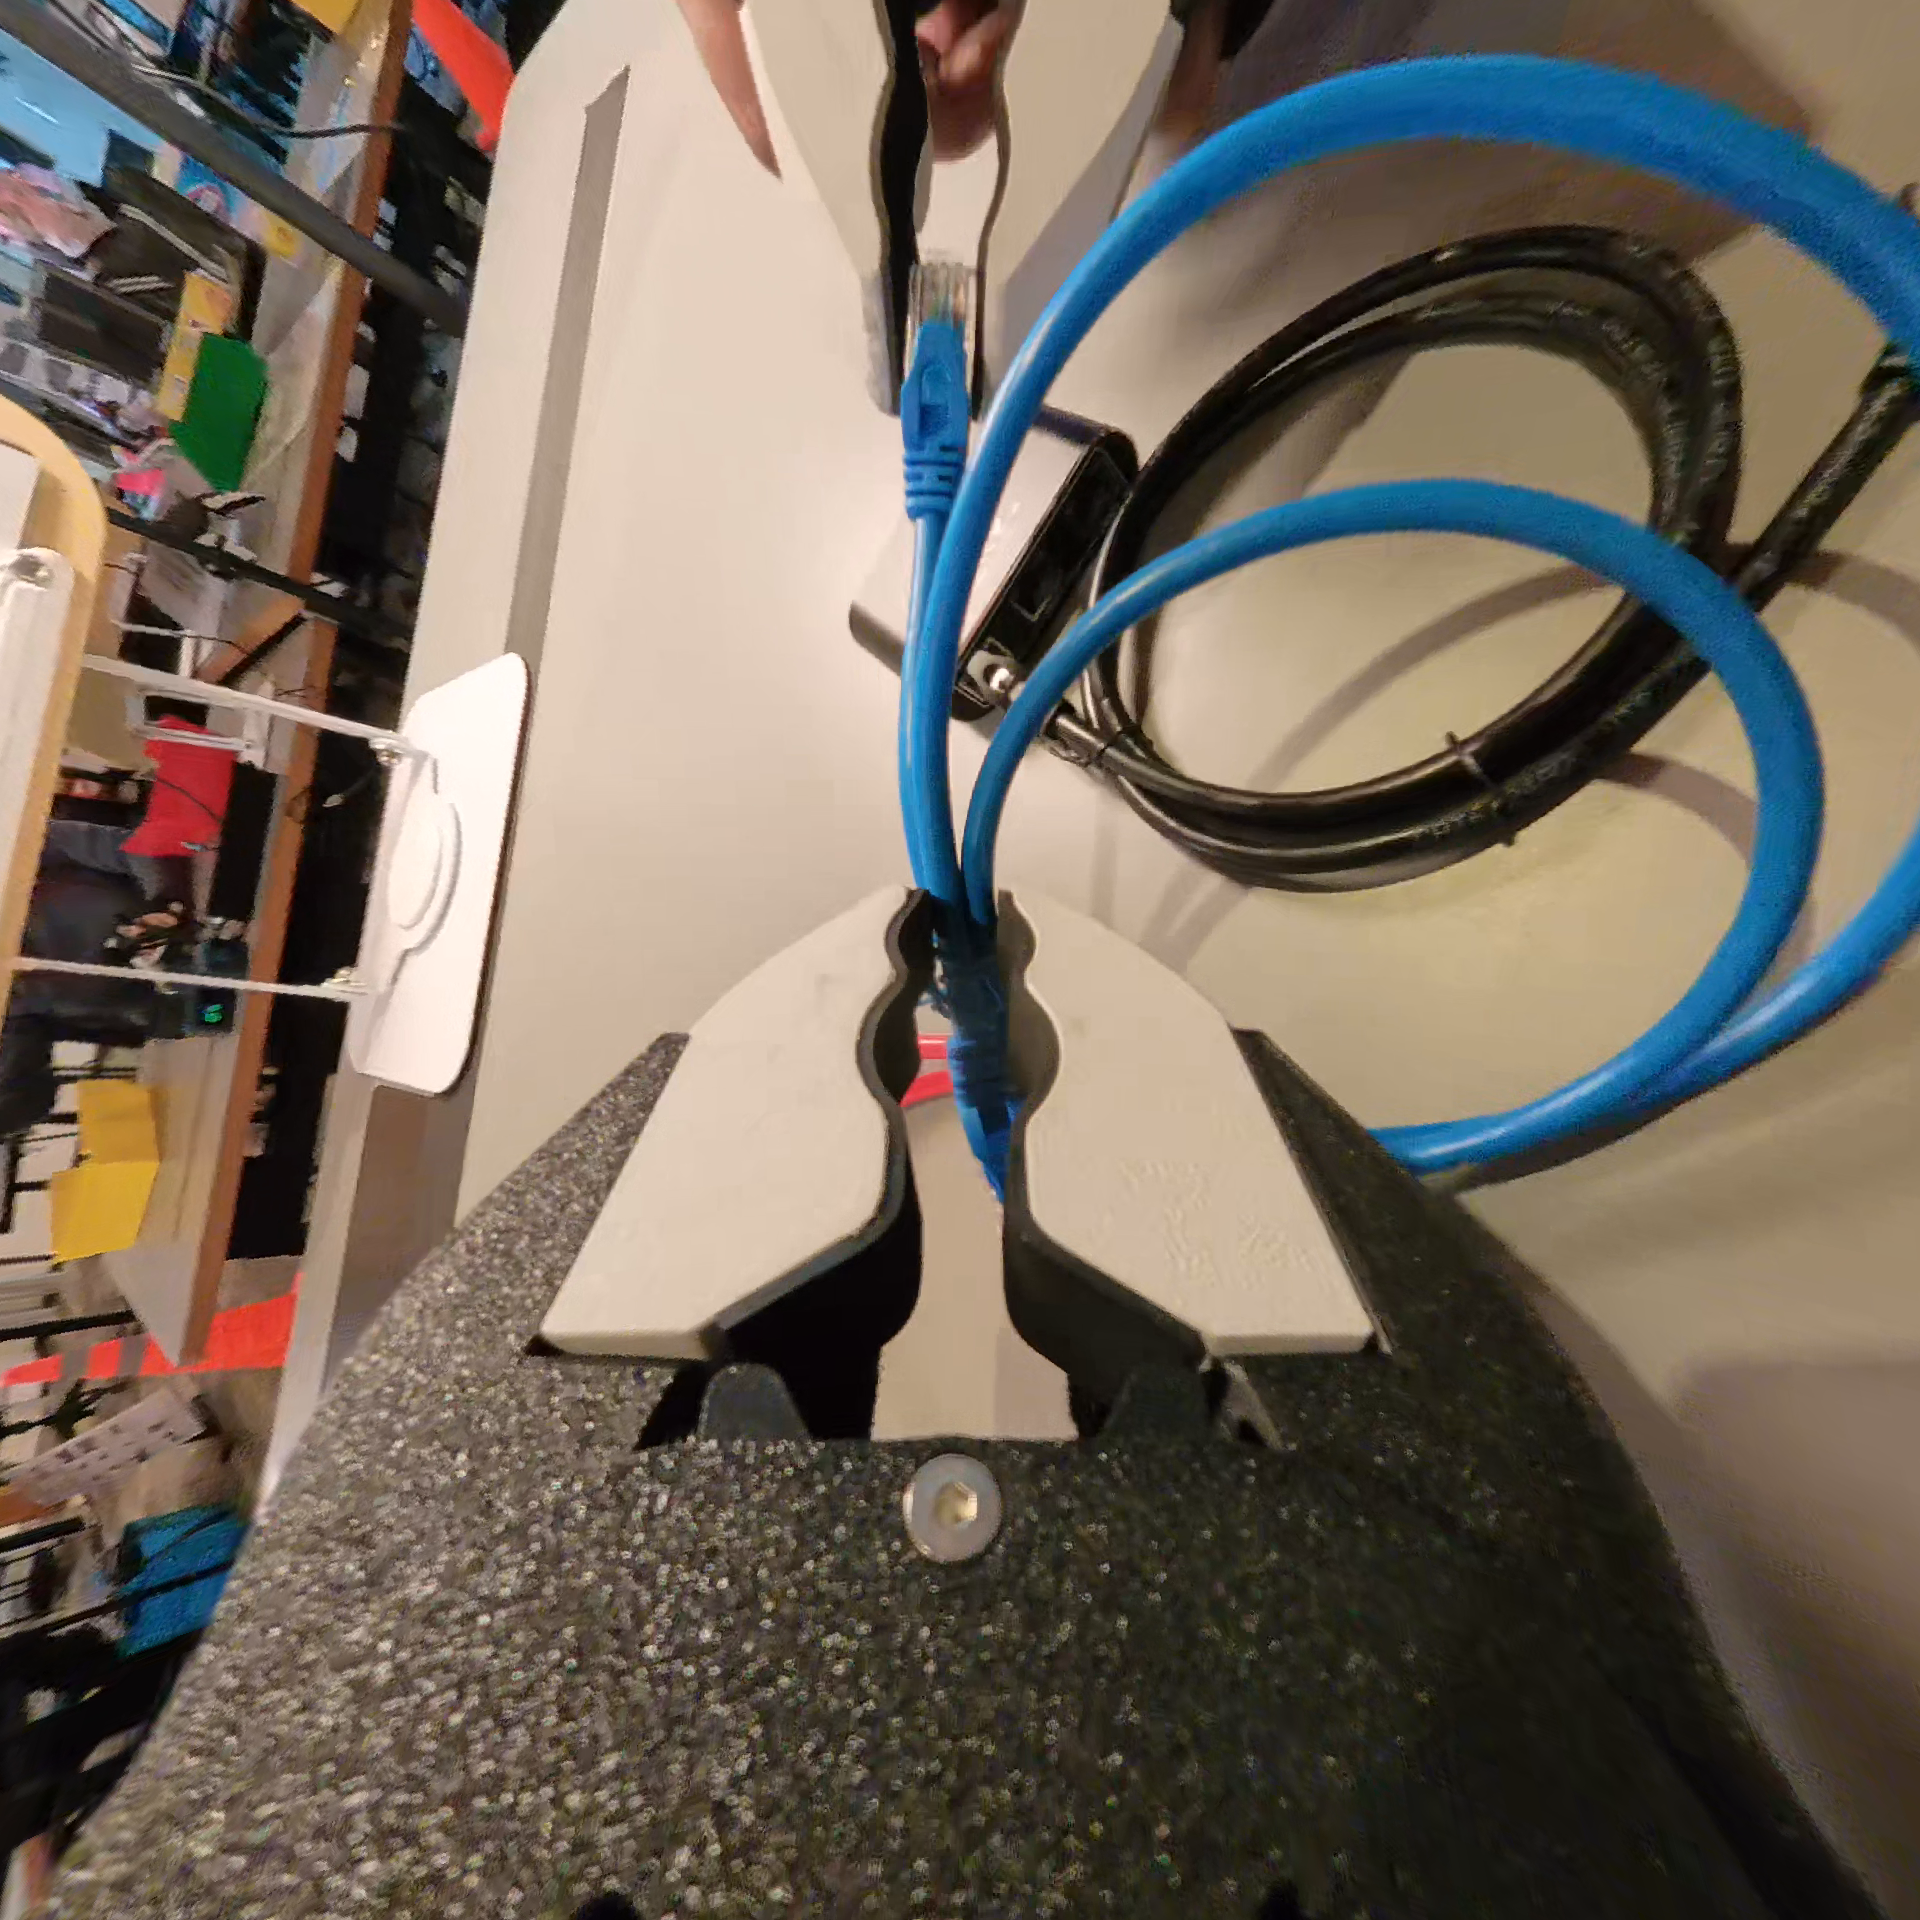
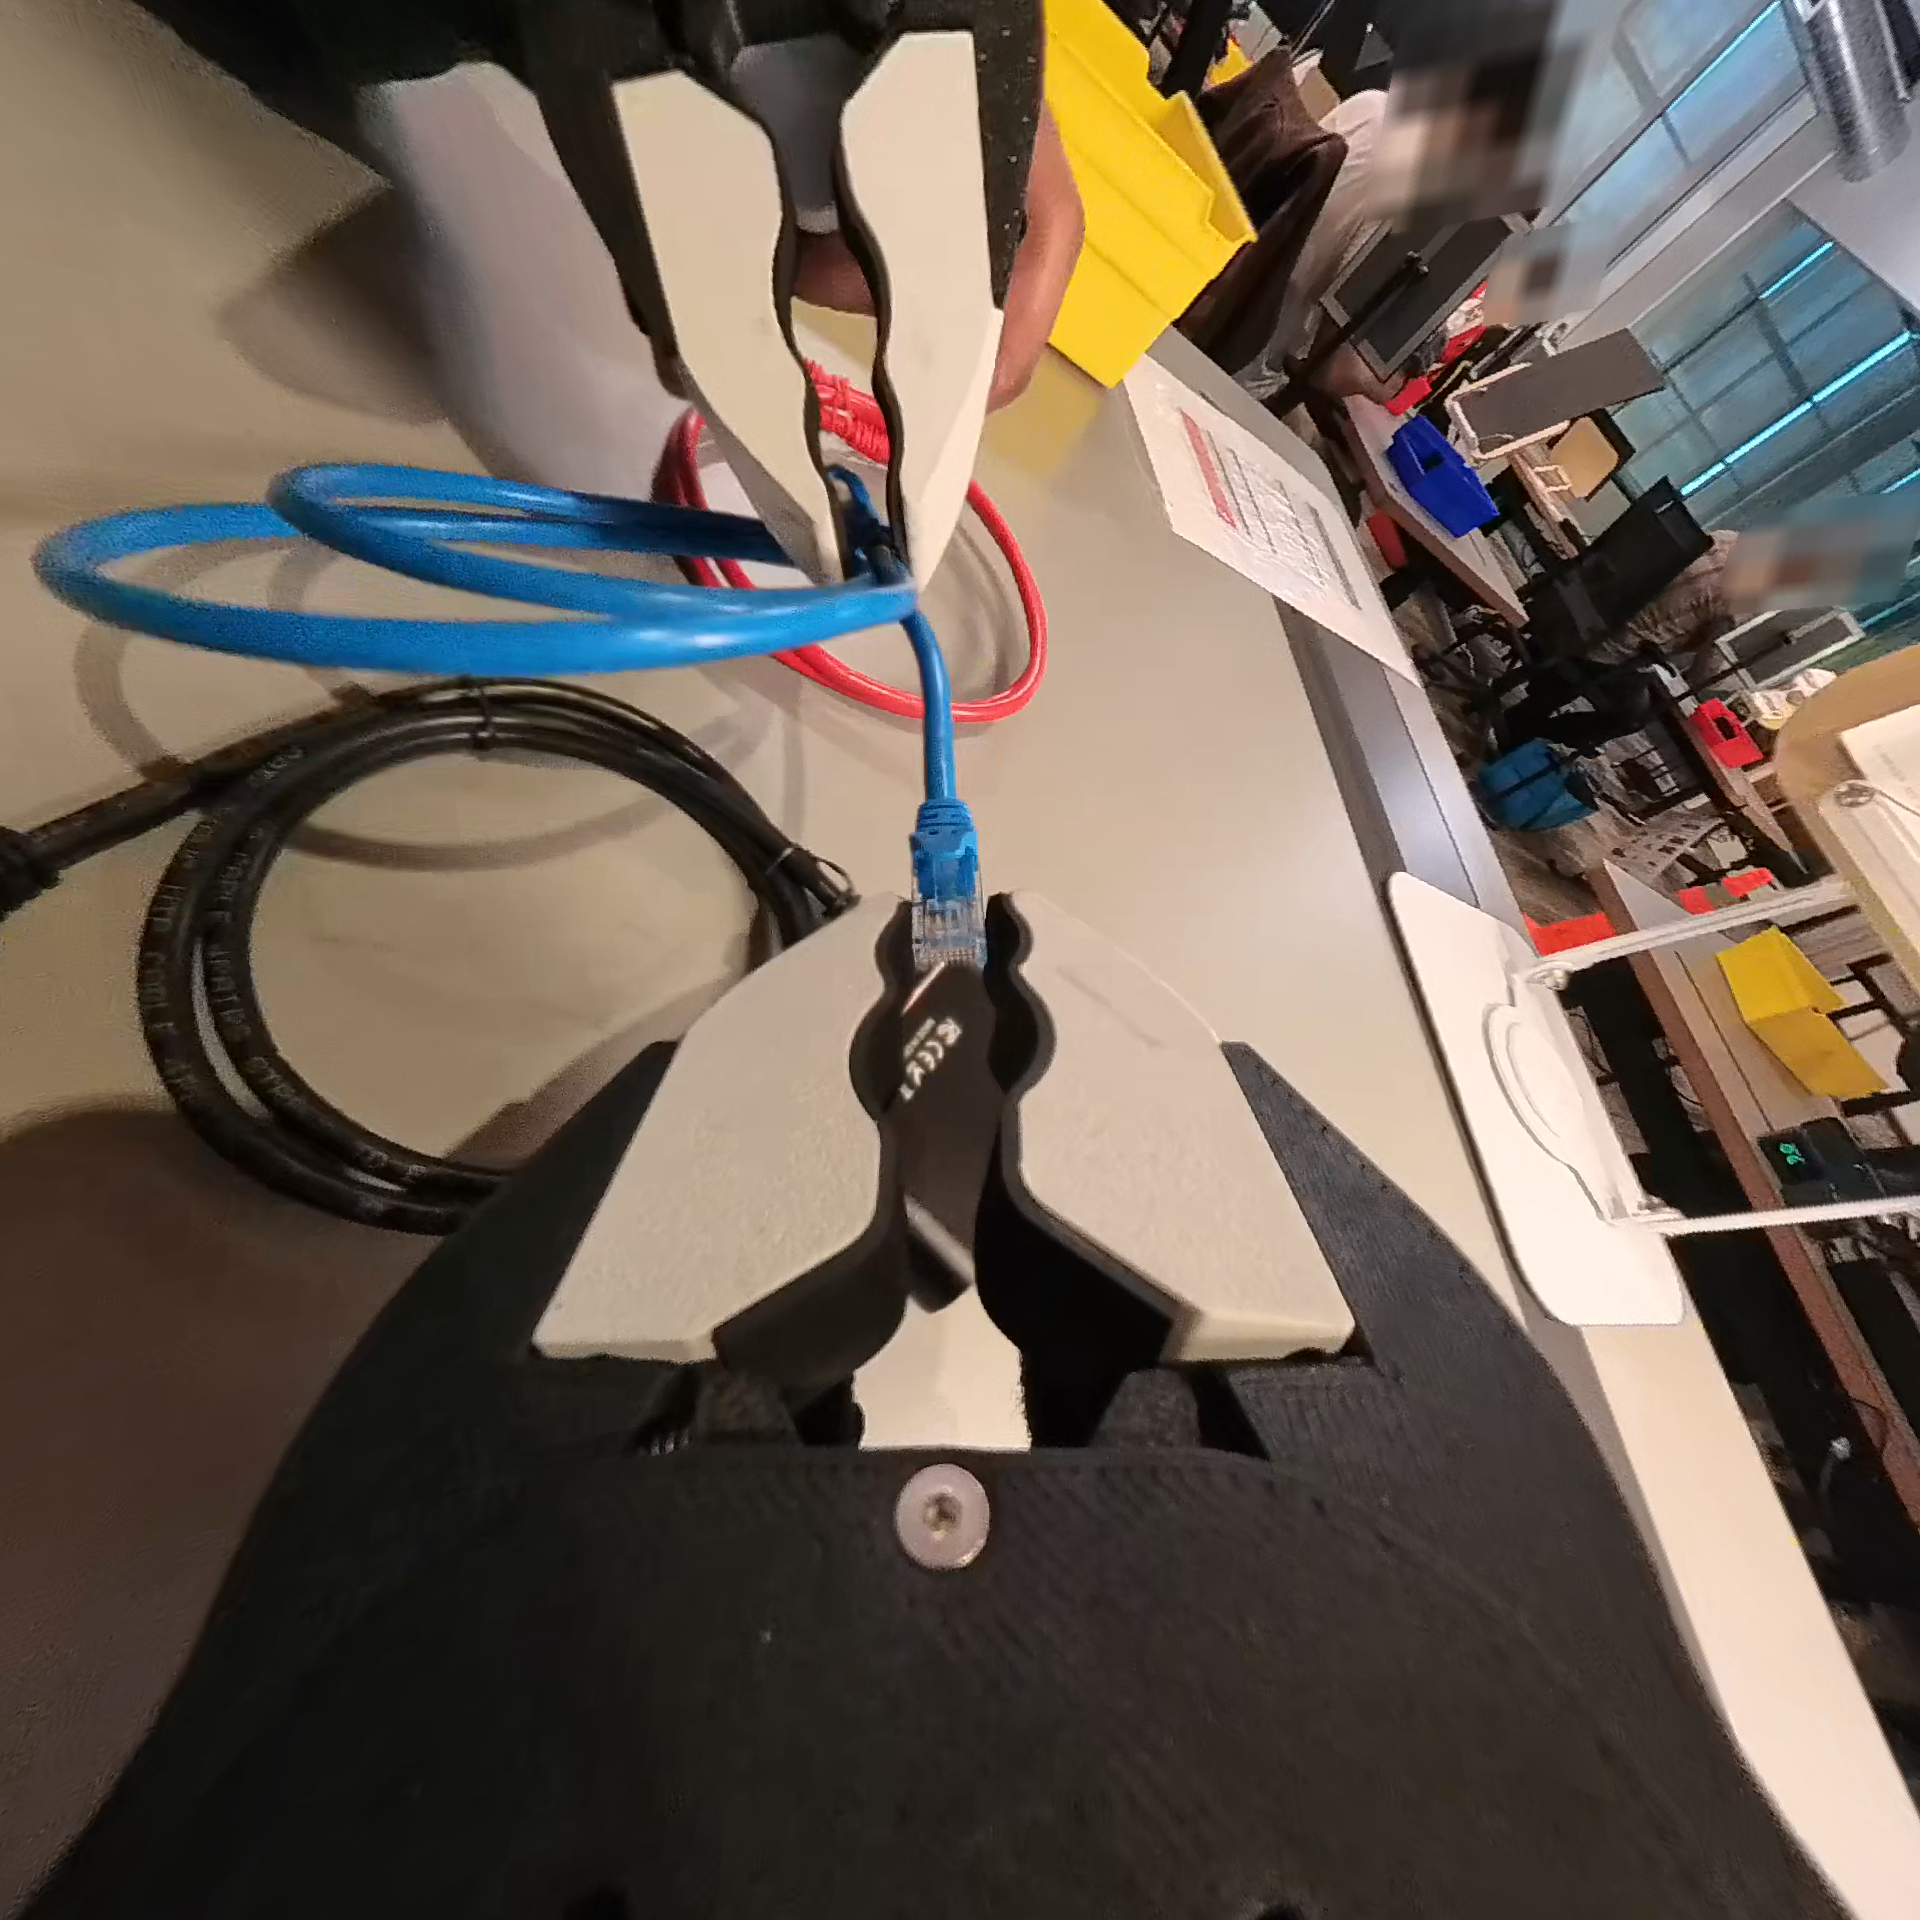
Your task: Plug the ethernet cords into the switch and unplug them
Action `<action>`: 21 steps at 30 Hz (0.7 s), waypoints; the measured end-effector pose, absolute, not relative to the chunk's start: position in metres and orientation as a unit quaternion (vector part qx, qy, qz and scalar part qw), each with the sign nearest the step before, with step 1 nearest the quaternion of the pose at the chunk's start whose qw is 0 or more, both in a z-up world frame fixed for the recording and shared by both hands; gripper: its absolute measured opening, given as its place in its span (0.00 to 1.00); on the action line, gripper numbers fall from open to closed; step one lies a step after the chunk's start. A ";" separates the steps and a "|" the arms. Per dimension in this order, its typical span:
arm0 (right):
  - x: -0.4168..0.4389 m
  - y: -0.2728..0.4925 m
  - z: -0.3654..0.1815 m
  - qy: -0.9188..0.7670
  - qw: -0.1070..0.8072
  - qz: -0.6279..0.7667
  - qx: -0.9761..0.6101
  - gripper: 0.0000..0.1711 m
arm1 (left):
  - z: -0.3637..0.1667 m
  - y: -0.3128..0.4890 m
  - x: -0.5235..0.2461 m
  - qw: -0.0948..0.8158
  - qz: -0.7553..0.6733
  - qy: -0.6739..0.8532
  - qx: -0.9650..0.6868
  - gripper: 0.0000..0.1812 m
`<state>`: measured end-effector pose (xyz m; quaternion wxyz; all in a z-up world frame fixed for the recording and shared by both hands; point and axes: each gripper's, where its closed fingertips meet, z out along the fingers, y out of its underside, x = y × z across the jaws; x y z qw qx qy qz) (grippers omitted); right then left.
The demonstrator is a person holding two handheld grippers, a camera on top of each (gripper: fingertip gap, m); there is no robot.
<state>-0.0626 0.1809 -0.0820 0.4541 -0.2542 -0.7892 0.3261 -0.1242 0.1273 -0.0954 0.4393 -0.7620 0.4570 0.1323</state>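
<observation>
The blue cord (image 1: 940, 727) is pinched in the left claw (image 1: 961, 914), well behind its plug (image 2: 945, 894). The switch (image 2: 935, 1049) is clamped in the right claw (image 2: 951, 935), above the desk (image 2: 1143, 748), with the plug right at its port. With so much loose cord ahead of the grip, the plug could be bent aside or skewed instead of seated.

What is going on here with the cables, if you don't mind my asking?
A person holds a gripper in each hand. The left gripper is shut on the blue cord, its plug pointing at the black switch, which the right gripper is clamping. The plug sits right at the switch's edge; whether it is seated cannot be told. A red cord and a black cable lie on the table.
</observation>
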 end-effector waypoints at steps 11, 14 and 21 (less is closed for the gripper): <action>-0.066 0.168 -0.089 -0.795 0.433 0.341 -0.253 0.07 | -0.047 0.130 -0.133 0.539 -0.025 0.348 -0.767 0.09; -0.066 0.160 -0.090 -0.799 0.430 0.343 -0.244 0.07 | -0.045 0.151 -0.128 0.549 -0.028 0.315 -0.774 0.10; -0.065 0.153 -0.087 -0.800 0.436 0.337 -0.236 0.07 | -0.077 0.175 -0.086 0.481 -0.094 0.322 -0.810 0.06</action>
